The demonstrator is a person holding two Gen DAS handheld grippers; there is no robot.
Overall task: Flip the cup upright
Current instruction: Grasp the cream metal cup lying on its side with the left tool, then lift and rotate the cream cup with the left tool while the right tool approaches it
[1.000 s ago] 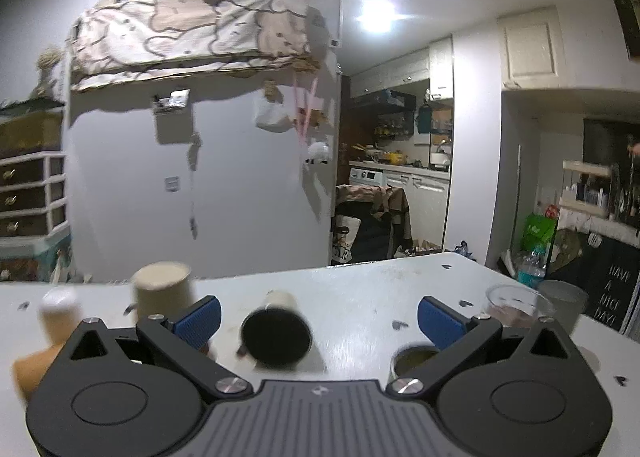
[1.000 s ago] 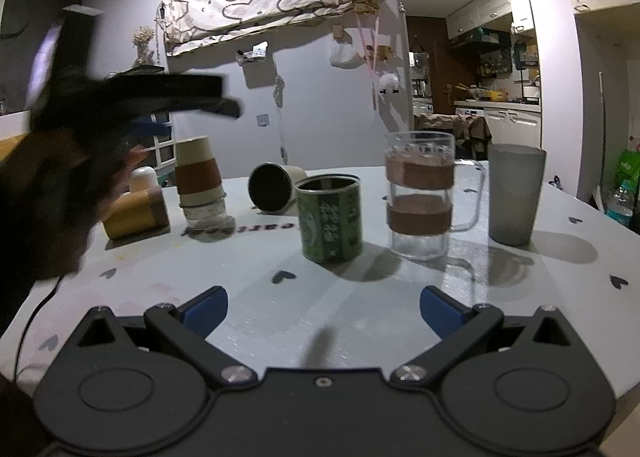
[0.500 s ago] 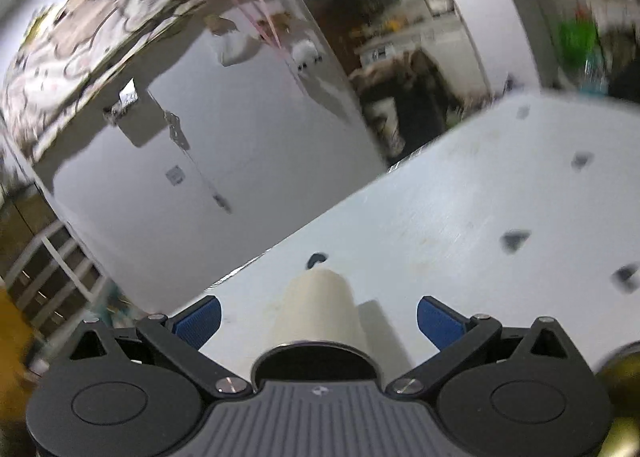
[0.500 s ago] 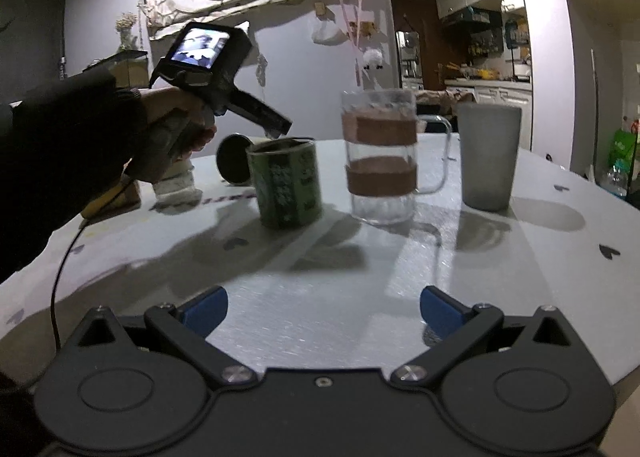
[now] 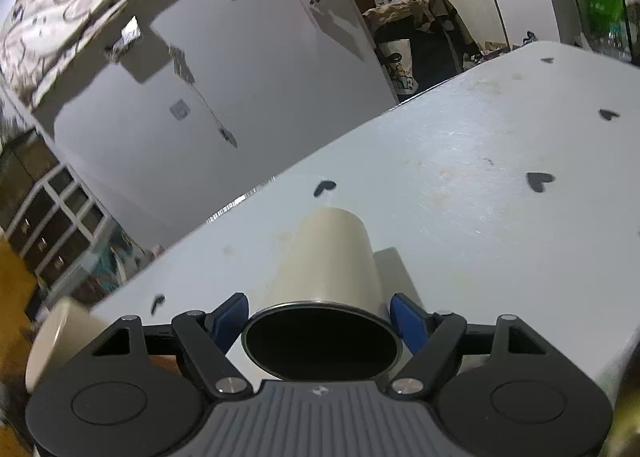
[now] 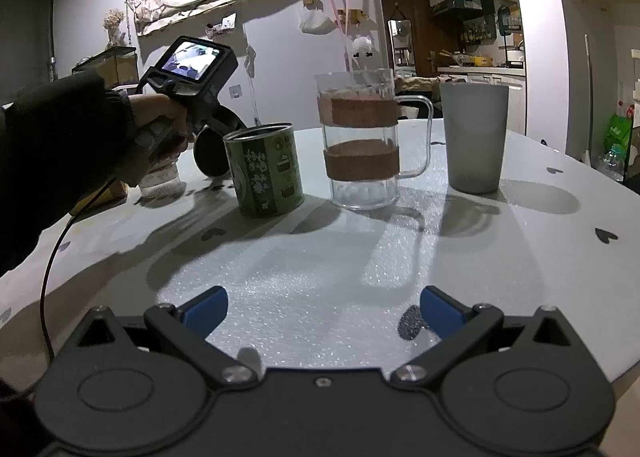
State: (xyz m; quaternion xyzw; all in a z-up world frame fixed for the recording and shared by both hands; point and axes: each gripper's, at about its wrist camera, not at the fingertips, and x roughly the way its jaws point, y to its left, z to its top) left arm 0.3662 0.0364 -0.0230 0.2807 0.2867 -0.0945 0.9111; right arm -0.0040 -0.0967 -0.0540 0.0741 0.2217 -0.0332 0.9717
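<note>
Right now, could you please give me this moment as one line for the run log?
stage: grasping | cream cup: on its side, mouth toward camera | left gripper: fingers flank cup, contact unclear | right gripper: open, idle above table

In the right wrist view, the green tin and the left gripper hide most of the cup; whether the blue fingertips touch it is unclear

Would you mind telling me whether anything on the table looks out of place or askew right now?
Yes: the cream cup lies on its side on the white table, dark mouth facing the left gripper, whose fingers flank its rim. The green tin, glass mug and grey tumbler stand upright.
</note>
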